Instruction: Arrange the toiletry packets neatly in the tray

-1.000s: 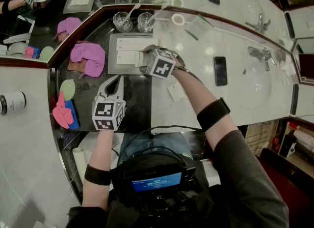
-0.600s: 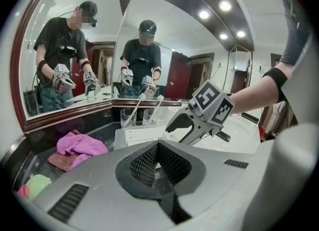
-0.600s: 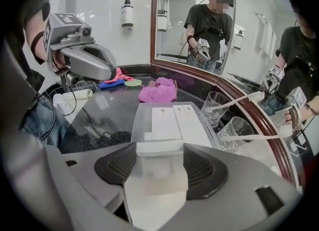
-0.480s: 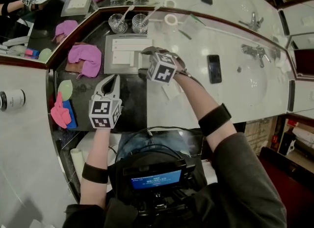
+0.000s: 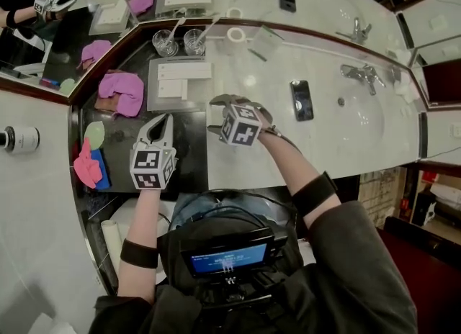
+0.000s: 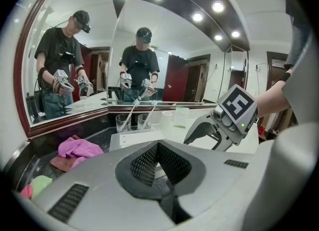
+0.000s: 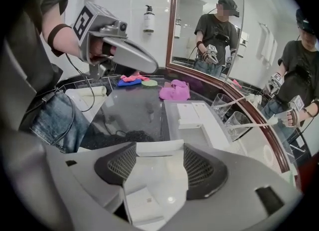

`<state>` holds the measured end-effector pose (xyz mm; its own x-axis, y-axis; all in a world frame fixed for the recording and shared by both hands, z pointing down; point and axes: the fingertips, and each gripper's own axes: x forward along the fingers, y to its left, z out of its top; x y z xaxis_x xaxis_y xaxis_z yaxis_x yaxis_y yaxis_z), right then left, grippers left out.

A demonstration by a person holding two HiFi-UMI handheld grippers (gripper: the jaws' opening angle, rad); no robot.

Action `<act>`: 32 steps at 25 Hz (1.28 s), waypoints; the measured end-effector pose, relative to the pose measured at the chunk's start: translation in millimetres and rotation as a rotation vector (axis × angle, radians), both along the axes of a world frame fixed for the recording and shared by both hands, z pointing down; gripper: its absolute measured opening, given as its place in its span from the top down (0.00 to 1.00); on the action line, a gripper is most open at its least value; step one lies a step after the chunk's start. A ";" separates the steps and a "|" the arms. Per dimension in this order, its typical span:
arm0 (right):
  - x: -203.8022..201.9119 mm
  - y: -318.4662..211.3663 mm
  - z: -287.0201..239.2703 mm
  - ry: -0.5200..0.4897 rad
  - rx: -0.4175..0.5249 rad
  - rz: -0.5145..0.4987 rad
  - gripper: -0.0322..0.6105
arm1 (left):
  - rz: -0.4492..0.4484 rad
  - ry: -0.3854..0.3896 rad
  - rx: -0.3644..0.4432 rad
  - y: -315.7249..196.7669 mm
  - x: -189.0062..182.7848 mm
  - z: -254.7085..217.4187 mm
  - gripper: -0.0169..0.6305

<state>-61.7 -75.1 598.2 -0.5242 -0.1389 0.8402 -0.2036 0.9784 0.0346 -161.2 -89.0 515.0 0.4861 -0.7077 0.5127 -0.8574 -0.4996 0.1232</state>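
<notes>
Tongs: left tongs (image 5: 166,119) are closed on nothing above the dark counter (image 5: 189,154); right tongs (image 7: 154,163) stand wide open and grip nothing.
Loose packet: one white packet (image 7: 143,202) lies flat on the white counter (image 5: 259,80), right below the open jaws, untouched.
Tray: the tray (image 5: 196,99) sits on the dark counter with what look like two packets (image 5: 184,71) laid side by side.
Progress: seemingly partway; at least this loose packet is left.
Around: two glasses (image 5: 165,42) with toothbrushes behind the tray, pink cloth (image 5: 121,89) beside it, phone (image 5: 301,100) near the sink (image 5: 367,120).
In the way: nothing lies between packet and tray.
</notes>
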 end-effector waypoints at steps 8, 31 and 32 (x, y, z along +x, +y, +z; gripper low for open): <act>22.3 51.5 39.4 0.038 -0.087 0.009 0.46 | 0.019 -0.023 -0.009 13.2 10.7 1.3 0.97; 31.0 65.7 68.6 0.044 -0.107 0.070 0.41 | 0.021 -0.036 -0.023 23.8 12.4 4.1 0.97; 31.2 65.9 66.2 0.038 -0.105 0.074 0.42 | 0.022 -0.035 -0.022 24.8 13.3 4.1 0.97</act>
<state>-30.5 -9.2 664.3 -0.4831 -0.0868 0.8713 -0.2763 0.9593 -0.0576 -147.9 -64.2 519.1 0.4824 -0.6857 0.5451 -0.8505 -0.5156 0.1042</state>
